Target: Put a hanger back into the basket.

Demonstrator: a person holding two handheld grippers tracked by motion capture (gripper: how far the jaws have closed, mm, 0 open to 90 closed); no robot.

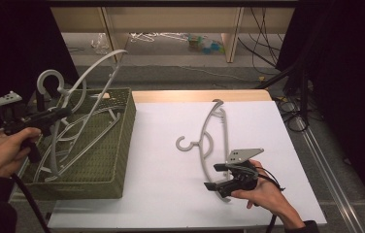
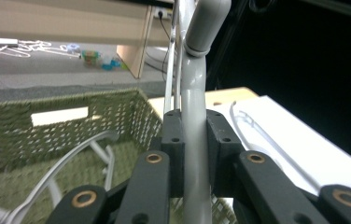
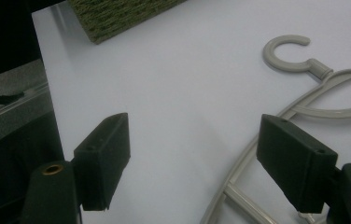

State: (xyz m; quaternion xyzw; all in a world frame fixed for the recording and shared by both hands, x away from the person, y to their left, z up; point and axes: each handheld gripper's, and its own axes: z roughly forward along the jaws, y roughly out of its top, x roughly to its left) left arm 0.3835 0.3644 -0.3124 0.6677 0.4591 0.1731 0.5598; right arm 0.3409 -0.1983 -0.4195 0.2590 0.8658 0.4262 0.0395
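Item one: a grey plastic hanger (image 1: 81, 92) is being held upright above the green woven basket (image 1: 122, 141) at the table's nine o'clock side; its neck (image 2: 193, 140) is being clamped between the jaws of the left gripper (image 1: 59, 114), as is being shown in the left gripper view. More hangers (image 1: 86, 131) are being kept inside the basket.

Item two: a second grey hanger (image 1: 209, 141) is being left flat on the white tabletop (image 1: 171, 194), its hook (image 3: 288, 53) pointing toward nine o'clock in the high view.

Item three: the right gripper (image 1: 214, 178) is being rested at the five o'clock end of that hanger, jaws apart, nothing being gripped.
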